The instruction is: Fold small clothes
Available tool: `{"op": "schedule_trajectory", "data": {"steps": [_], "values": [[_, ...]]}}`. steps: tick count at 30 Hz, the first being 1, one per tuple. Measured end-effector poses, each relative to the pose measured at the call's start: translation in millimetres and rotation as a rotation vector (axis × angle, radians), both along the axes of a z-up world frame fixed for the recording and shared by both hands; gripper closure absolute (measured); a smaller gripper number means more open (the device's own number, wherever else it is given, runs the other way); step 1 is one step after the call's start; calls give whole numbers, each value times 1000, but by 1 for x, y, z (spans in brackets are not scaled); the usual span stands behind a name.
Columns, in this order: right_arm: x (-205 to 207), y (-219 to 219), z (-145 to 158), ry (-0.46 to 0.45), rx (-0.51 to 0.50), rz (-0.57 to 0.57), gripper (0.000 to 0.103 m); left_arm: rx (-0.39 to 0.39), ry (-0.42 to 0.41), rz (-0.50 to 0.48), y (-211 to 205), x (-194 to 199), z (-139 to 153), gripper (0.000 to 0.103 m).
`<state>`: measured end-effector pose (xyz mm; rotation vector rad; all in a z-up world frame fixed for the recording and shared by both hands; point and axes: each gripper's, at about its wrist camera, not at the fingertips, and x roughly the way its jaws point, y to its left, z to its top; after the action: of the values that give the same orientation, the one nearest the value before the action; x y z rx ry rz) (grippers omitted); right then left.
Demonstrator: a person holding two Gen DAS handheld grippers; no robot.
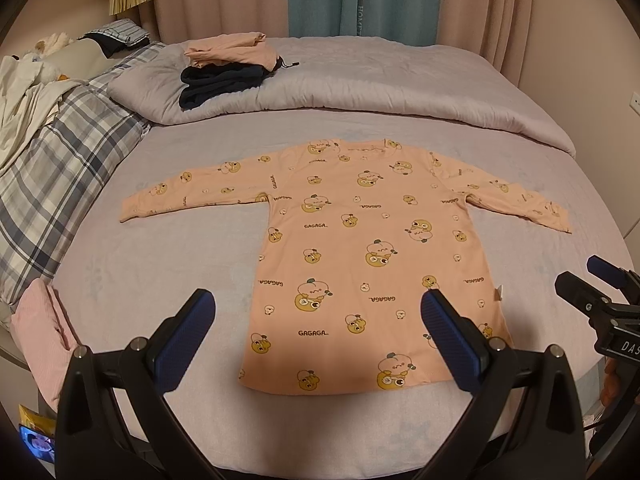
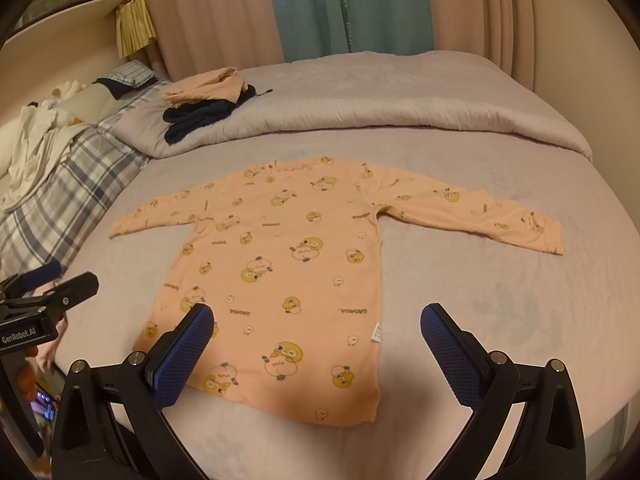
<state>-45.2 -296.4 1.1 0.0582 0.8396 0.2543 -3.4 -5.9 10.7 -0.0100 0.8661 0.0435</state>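
Well, the shirt lies flat mid-bed, sleeves spread, hem toward the near edge. Both the left gripper and right gripper hover over the hem, jaws wide and empty (nothing pinched yet). Grabbing only the top layer could bunch the fold, I'd guess.
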Motion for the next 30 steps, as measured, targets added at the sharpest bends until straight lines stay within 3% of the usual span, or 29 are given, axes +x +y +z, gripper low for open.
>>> {"op": "schedule_trajectory", "data": {"steps": [30], "values": [[-1,1,-4,8,-2,-2,1,1,1,-4,-2,1,-3,0]]}}
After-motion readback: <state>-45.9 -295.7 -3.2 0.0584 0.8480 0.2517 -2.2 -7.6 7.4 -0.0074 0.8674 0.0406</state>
